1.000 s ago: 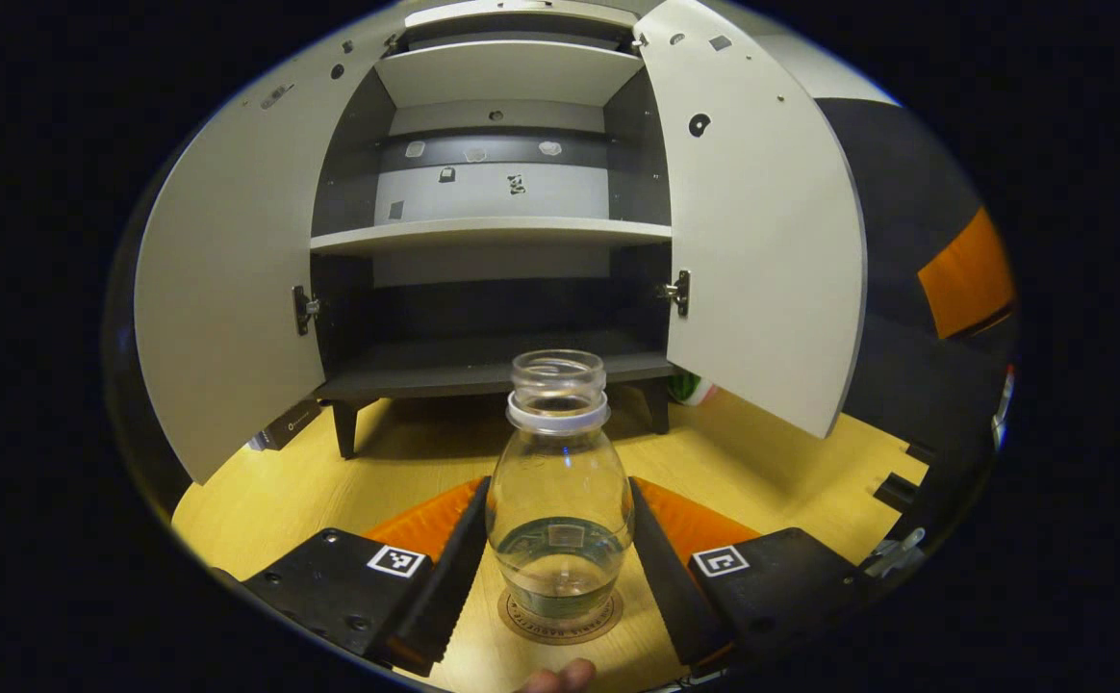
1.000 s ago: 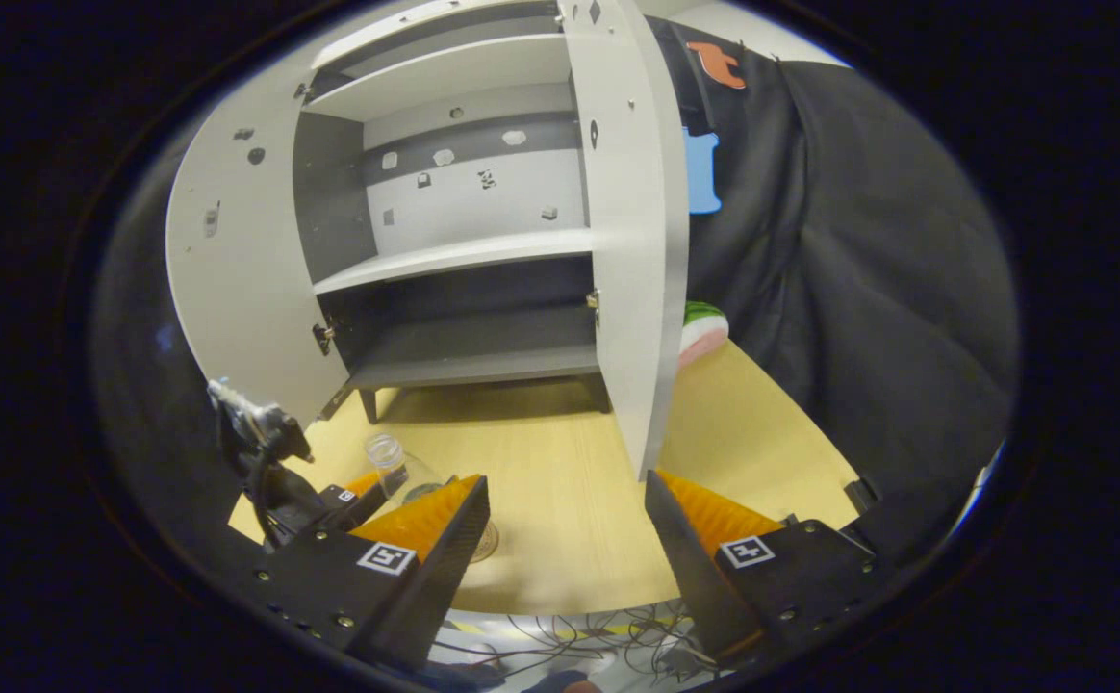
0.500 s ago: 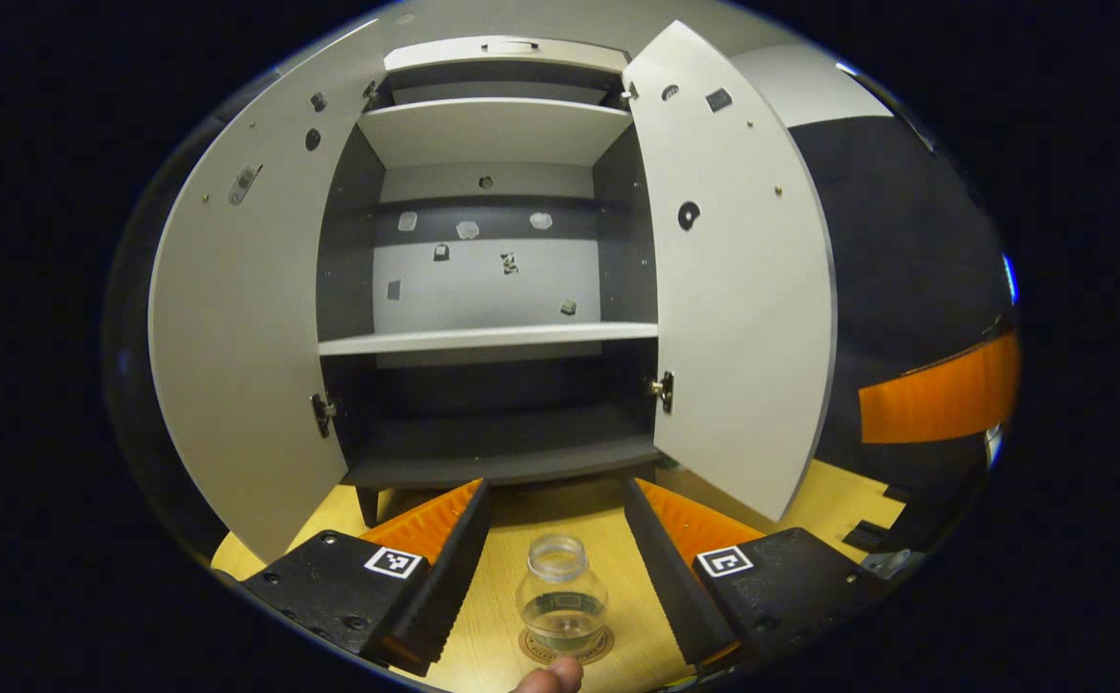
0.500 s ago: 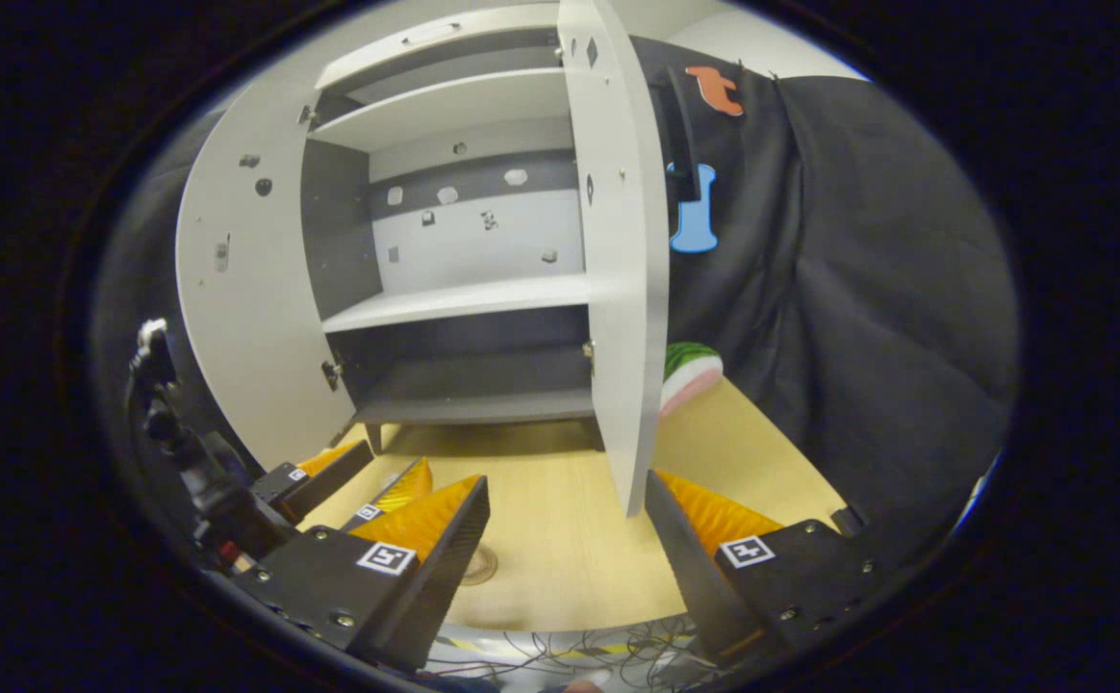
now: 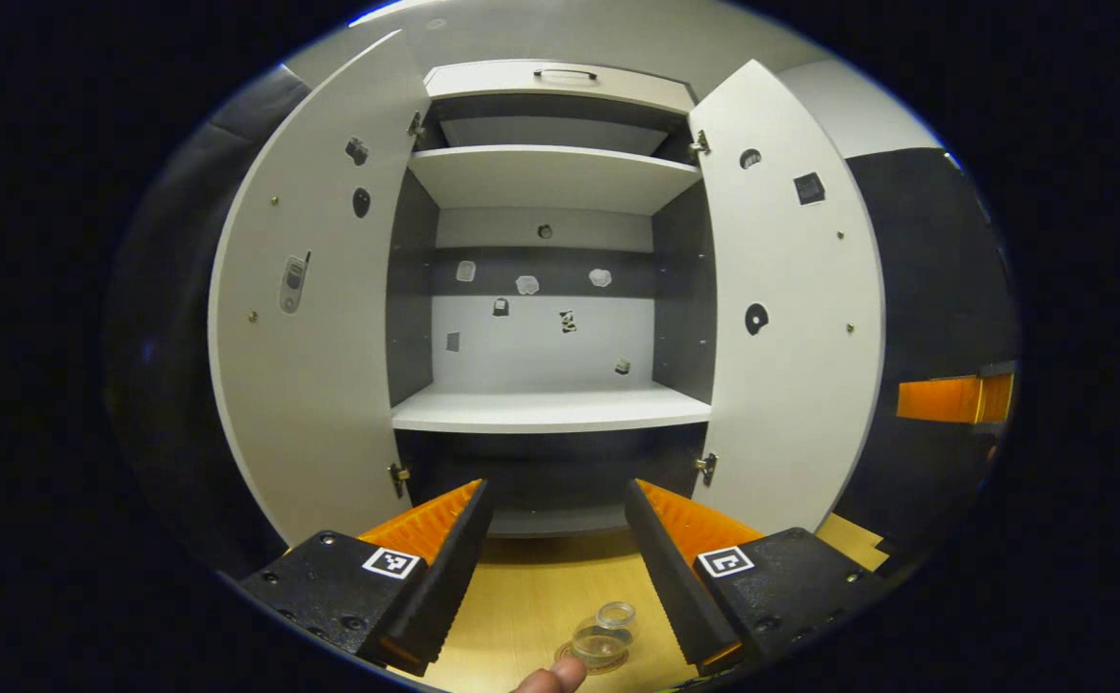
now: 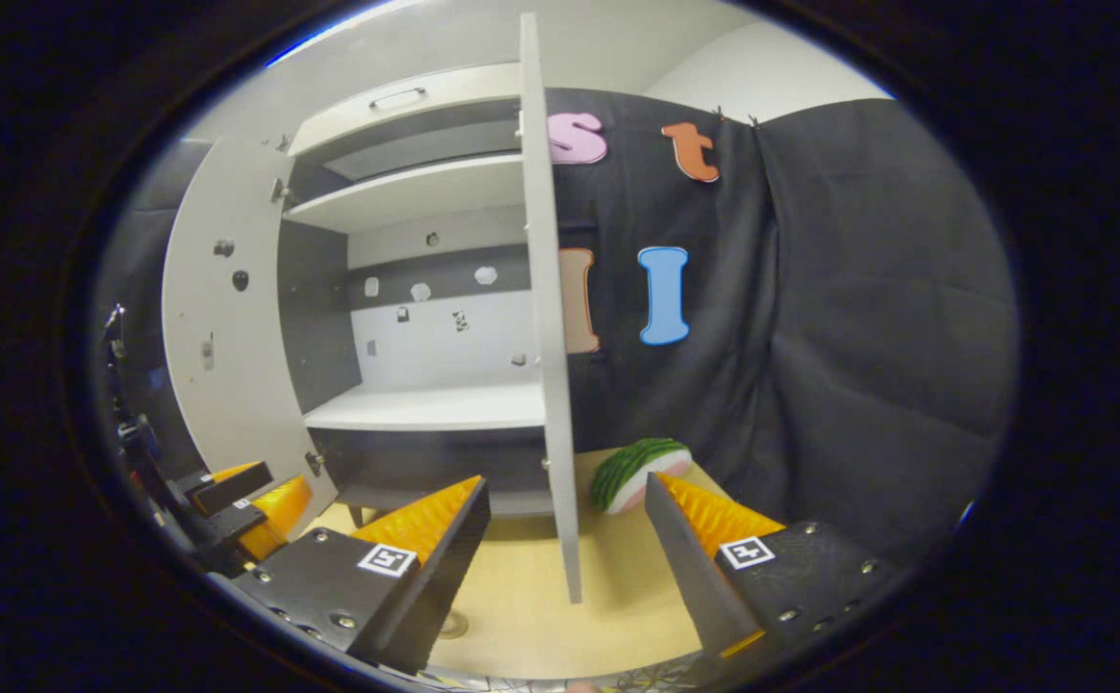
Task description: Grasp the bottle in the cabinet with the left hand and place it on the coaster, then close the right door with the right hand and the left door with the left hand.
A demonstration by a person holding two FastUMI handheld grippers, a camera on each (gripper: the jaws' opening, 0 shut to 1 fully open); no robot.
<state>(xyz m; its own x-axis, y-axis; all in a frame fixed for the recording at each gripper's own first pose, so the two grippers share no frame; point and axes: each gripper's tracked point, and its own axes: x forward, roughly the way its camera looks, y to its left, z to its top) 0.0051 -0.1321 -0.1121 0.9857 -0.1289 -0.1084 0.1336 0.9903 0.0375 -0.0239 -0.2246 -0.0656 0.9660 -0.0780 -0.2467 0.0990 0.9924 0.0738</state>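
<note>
Both cabinet doors (image 5: pixel 315 318) stand open; bottle (image 5: pixel 604 636) rests on coaster (image 5: pixel 591 661); left gripper (image 5: pixel 558 563) and right gripper (image 6: pixel 568 558) spread, empty.

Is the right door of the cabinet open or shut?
Open. The right door stands swung out, edge-on, and the shelves behind it show.

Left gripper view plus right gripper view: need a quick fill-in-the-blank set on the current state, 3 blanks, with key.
1. The bottle stands upright on the ____, on the table.
2. Both cabinet doors, the left door and the right door, are ____.
3. The left gripper is open and holds ____.

Missing words: coaster; open; nothing
</note>
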